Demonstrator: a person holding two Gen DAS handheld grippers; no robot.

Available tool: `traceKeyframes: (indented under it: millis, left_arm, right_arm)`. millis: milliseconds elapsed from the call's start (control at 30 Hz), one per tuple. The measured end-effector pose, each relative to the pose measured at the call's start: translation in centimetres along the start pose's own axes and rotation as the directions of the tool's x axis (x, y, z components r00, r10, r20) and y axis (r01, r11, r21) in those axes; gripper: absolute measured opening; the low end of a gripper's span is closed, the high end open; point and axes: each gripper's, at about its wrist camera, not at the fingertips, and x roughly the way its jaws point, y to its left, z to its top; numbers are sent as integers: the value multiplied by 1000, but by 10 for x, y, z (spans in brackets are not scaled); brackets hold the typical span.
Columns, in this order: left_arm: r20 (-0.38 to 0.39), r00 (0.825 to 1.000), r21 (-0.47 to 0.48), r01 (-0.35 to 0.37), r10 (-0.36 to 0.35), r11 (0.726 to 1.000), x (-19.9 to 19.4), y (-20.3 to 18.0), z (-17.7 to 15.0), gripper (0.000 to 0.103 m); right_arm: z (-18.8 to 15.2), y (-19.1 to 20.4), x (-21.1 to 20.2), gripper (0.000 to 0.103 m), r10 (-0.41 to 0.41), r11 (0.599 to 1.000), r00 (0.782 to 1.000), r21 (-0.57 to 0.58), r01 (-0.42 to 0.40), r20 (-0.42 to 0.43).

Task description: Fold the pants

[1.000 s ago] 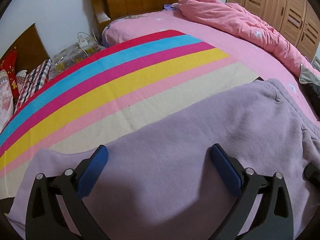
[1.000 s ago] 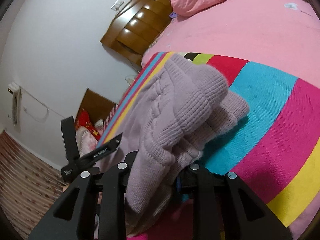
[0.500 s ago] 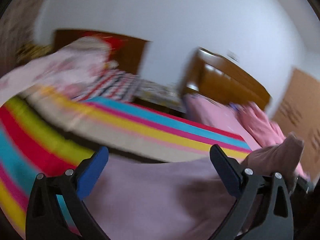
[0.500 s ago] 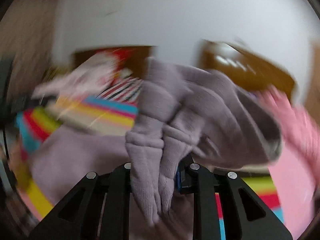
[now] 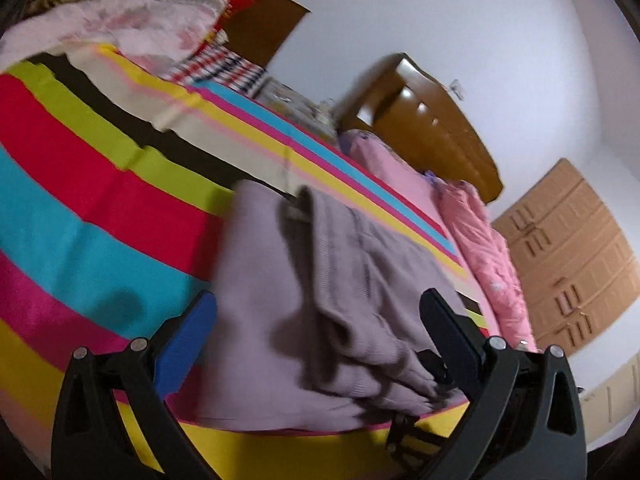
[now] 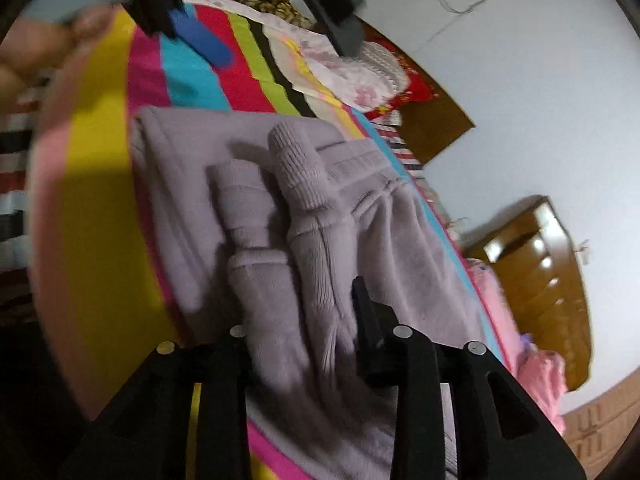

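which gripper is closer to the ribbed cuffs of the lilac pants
Right. The right gripper has the ribbed cuffs lying between its just-opening jaws. The left gripper hangs open over the folded pants, holding nothing.

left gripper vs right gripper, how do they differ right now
The left gripper stands wide open with nothing between its fingers; the right gripper has a narrower gap, and its jaws have just been opening. The left gripper is clear of the lilac pants; the right gripper has the ribbed cuffs lying between its fingers. Both point down at the striped blanket.
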Motion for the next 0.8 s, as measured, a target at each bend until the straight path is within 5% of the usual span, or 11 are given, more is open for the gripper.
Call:
traceKeyframes:
  millis: [67, 100, 133, 167, 233, 267, 367, 467, 533, 600, 800]
  left_arm:
    - [-6, 1000, -3, 8, -8, 1000, 3, -1, -1, 101]
    - [-15, 1000, -7, 18, -18, 1000, 4, 1, -2, 101]
    - [-31, 999, -15, 28, -28, 1000, 7, 3, -4, 101]
    - [-48, 998, -25, 37, -38, 999, 11, 6, -5, 101]
    - [-64, 997, -38, 43, -46, 998, 16, 8, -11, 101]
    - [-69, 997, -38, 38, -41, 999, 17, 11, -17, 101]
    - [-69, 997, -19, 16, -17, 1000, 19, 5, -31, 101]
    - [-72, 997, 11, 0, 1, 1000, 20, 1, -32, 101]
    - [-74, 997, 17, 1, 0, 1000, 19, 2, -33, 101]
    - [-74, 997, -5, 22, -22, 1000, 17, 7, -32, 101]
    - [-56, 994, -82, 87, -92, 993, 21, 24, -31, 101]
  right_arm:
    - [-4, -14, -17, 77, 85, 995, 996, 50, -87, 41]
    - [-5, -20, -22, 82, 140, 986, 988, 80, -145, 60]
    - [-10, -34, -30, 80, 238, 957, 966, 145, -250, 99]
    - [-14, -51, -35, 66, 334, 904, 931, 228, -361, 149]
    - [-13, -78, -32, 55, 449, 783, 863, 363, -505, 232]
    - [-14, -88, -28, 53, 454, 752, 856, 410, -516, 245]
    - [-5, -89, -11, 50, 408, 806, 896, 391, -443, 174]
    - [0, -78, 8, 46, 466, 798, 877, 371, -475, 121]
    - [3, -72, 14, 38, 452, 821, 886, 339, -459, 104]
    - [-2, -62, 3, 13, 429, 834, 893, 319, -450, 139]
    - [-8, -59, -18, 13, 398, 862, 906, 281, -422, 142]
